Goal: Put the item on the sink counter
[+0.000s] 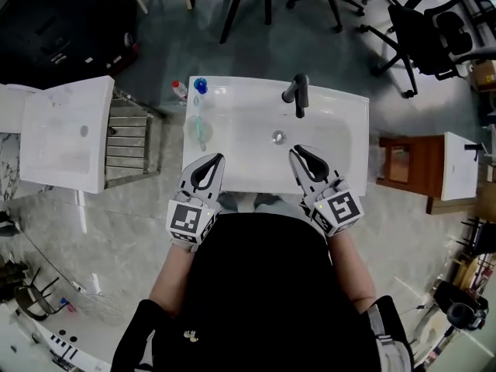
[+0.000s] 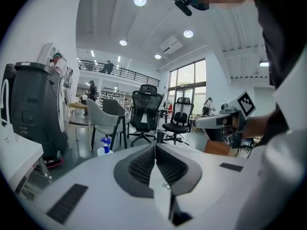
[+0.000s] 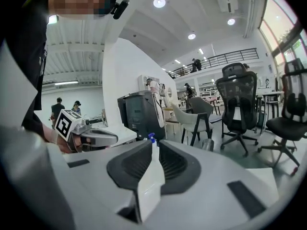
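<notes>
left tongs and right tongs were closed and empty. spray bottle, eleven o'clock on the sink surface: judged light, slippery plastic; grip mid-body.

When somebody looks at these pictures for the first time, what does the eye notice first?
First the white sink in the middle of the head view, with its black faucet at the back. Then the left gripper and the right gripper over its near rim, both with jaws together and empty. A small blue-capped bottle stands at the sink's back left corner.
</notes>
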The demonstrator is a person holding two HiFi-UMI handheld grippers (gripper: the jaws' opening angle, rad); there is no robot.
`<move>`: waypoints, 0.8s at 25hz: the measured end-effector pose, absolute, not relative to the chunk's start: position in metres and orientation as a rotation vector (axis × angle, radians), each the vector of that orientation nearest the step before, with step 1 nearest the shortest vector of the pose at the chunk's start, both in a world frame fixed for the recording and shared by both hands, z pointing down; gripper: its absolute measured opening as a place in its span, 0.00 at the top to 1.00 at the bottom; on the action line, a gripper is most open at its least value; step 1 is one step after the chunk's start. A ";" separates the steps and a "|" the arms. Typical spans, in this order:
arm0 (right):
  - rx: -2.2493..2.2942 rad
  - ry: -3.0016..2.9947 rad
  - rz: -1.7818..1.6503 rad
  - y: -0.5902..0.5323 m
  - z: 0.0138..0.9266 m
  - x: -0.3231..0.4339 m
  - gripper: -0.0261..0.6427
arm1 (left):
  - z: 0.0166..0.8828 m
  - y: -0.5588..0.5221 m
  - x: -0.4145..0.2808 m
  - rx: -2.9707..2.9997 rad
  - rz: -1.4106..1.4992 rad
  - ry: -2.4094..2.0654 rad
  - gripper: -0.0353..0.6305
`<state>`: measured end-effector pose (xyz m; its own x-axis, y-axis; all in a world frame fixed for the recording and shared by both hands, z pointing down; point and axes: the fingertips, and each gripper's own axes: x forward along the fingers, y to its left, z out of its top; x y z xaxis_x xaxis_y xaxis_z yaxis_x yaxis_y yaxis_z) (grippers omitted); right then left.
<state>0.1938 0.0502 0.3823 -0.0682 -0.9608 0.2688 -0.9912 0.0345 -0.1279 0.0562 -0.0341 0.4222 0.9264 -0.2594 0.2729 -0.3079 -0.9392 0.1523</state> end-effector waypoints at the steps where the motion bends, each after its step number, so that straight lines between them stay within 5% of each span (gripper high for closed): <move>1: 2.078 -2.175 0.429 0.053 0.382 0.196 0.87 | 0.421 -0.033 0.059 2.896 0.367 -0.423 0.91; 20: 2.126 -2.186 0.441 0.063 0.383 0.208 0.88 | 0.390 -0.013 0.088 2.950 0.267 -0.277 0.91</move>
